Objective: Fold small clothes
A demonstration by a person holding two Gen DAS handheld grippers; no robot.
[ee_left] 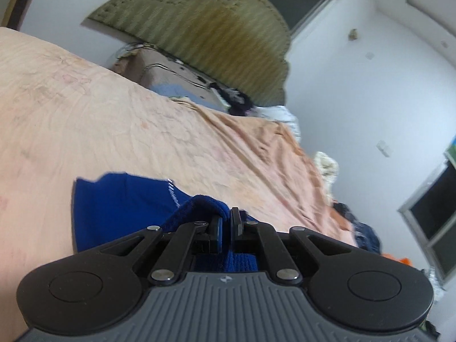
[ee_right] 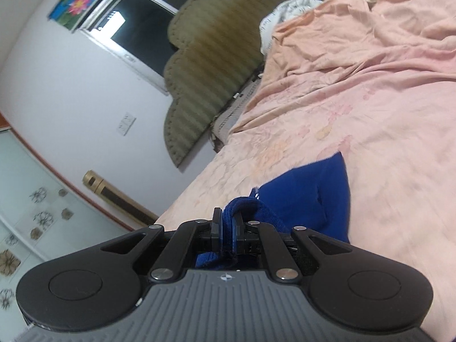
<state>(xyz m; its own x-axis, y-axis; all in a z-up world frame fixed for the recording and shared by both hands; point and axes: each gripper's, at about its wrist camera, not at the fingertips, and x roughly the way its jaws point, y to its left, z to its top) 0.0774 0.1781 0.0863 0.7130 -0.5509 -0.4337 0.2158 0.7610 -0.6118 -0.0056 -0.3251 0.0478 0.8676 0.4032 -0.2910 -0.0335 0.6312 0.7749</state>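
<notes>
Nearest the cameras, both tongs are clamped on the thick ribbed edge of a royal-blue knitted garment [ee_left: 119,208]: the left gripper [ee_left: 226,222] pinches a bunched fold of it and the right gripper [ee_right: 227,222] another, with the rest of the cloth trailing onto the peach bedspread [ee_left: 114,119] just beyond the fingers. Judging by that double grip, the step in hand is carrying or spreading the garment, and the next move calls for laying it flat on the bedspread, well short of the olive padded headboard [ee_left: 205,34], before folding. Beyond the garment, toward the headboard, lie only crumpled bedclothes; no basket or other container shows.
</notes>
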